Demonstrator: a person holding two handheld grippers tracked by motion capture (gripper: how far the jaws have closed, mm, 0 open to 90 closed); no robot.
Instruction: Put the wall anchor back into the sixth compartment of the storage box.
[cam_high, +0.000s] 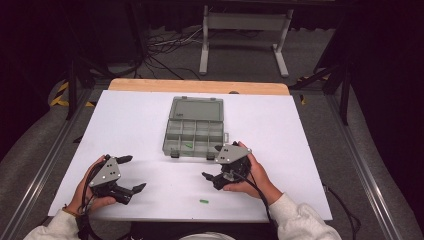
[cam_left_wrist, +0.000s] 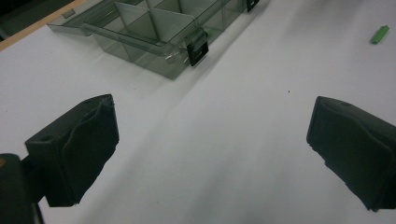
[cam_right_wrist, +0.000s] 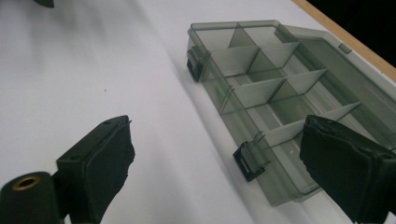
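Note:
A grey see-through compartment box (cam_high: 196, 108) lies open in the middle of the white table, its lid folded back. A small green piece (cam_high: 188, 145) rests in one of its front compartments and appears in the right gripper view as the same green piece (cam_right_wrist: 219, 91). Another green piece (cam_high: 203, 201) lies loose on the table near the front edge. My right gripper (cam_high: 212, 162) is open just in front of the box's right latch, with nothing between its jaws. My left gripper (cam_high: 134, 173) is open at the front left, also holding nothing.
The white sheet (cam_high: 135, 120) covers a wooden tabletop (cam_high: 200, 86). In the left gripper view the box (cam_left_wrist: 140, 46) lies ahead to the left and the loose green piece (cam_left_wrist: 379, 34) to the far right. Dark floor, cables and a metal stand lie beyond the table.

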